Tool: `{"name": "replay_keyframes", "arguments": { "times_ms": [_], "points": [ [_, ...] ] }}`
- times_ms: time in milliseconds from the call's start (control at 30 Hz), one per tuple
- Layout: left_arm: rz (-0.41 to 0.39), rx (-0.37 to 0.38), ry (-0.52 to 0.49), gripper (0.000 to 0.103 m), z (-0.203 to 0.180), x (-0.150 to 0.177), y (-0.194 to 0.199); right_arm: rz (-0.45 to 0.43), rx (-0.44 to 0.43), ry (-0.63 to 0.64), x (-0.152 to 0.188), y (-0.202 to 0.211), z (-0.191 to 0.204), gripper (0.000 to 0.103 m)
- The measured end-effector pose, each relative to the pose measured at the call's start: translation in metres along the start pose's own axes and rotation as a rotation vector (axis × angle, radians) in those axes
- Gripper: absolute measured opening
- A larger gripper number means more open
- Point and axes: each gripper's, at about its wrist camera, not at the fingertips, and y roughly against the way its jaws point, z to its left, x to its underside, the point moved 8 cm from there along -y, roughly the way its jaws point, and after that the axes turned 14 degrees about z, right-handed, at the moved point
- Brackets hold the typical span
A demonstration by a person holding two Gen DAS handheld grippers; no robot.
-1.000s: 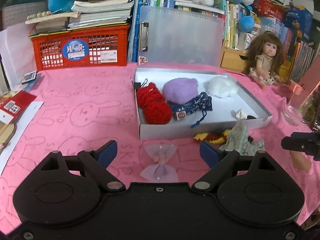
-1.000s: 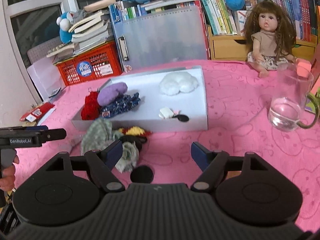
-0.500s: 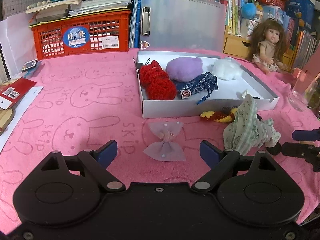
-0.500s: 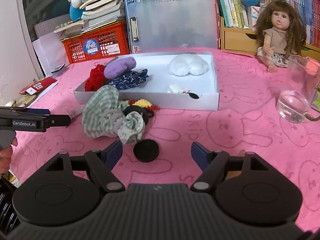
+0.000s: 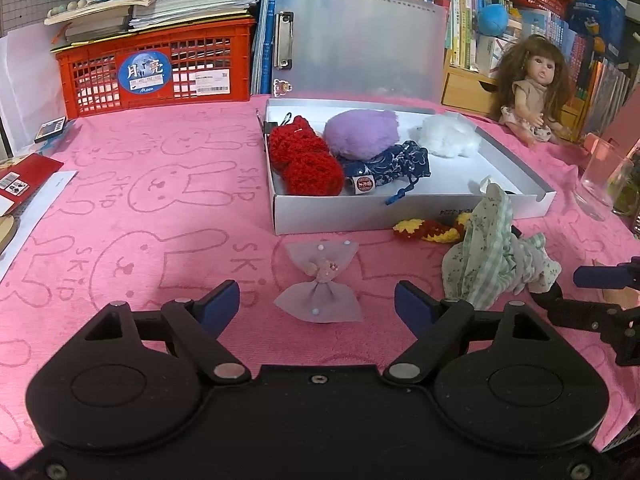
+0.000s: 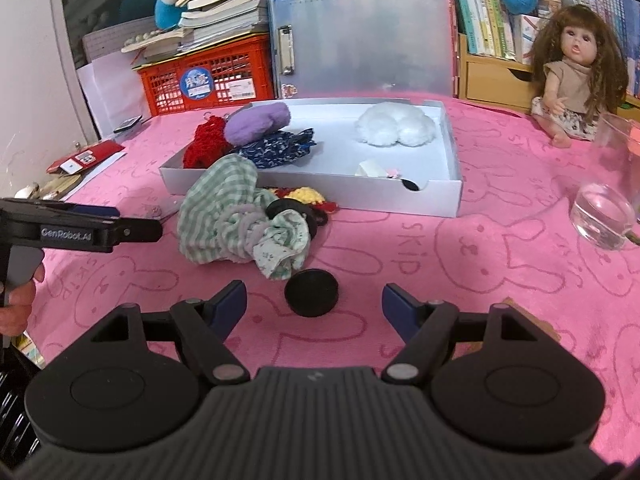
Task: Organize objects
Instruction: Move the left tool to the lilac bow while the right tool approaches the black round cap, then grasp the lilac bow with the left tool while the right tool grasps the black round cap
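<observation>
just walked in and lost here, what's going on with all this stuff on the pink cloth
A person holds a gripper in each hand, sorting small items into the white box. Both are open and empty. The left gripper points at a lilac bow on the cloth; the right gripper points at a black disc. A green cloth bundle and a yellow-red scrunchie lie outside the box. Red, purple, navy and white items are inside.

Red plastic crate point(image 5: 154, 74) under stacked books point(image 5: 168, 4), far ahead-left | long-haired doll point(image 6: 574, 68) seated far ahead-right | glass pitcher point(image 6: 608, 200) right
</observation>
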Motion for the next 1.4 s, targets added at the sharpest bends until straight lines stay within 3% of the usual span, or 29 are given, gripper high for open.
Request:
{"name": "replay_keyframes", "arguments": {
  "times_ms": [633, 833, 1000, 1067, 1233, 1400],
  "points": [
    [0.009, 0.009, -0.011, 0.078, -0.0069, 0.0005, -0.0091, 0.008, 0.007, -0.001, 0.0003, -0.0054, 0.0017, 0.051],
    [0.007, 0.008, -0.015, 0.076, -0.0087, 0.0007, -0.0099, 0.005, 0.003, 0.014, 0.0003, -0.0065, 0.0087, 0.047],
    [0.004, 0.004, -0.015, 0.068, -0.0086, 0.0006, -0.0098, 0.004, 0.005, 0.019, 0.0005, -0.0064, 0.0102, 0.04],
    [0.001, -0.002, -0.013, 0.06, -0.0083, 0.0008, -0.0093, 0.004, 0.007, 0.015, 0.001, -0.0059, 0.0097, 0.034],
    [-0.007, -0.021, -0.013, 0.043, -0.0063, 0.0006, -0.0077, -0.003, 0.002, 0.014, 0.0025, -0.0041, 0.009, 0.034],
    [-0.014, -0.021, -0.01, 0.034, -0.0045, 0.0006, -0.005, -0.012, 0.004, 0.018, 0.0026, -0.0024, 0.0093, 0.034]
  ]
}}
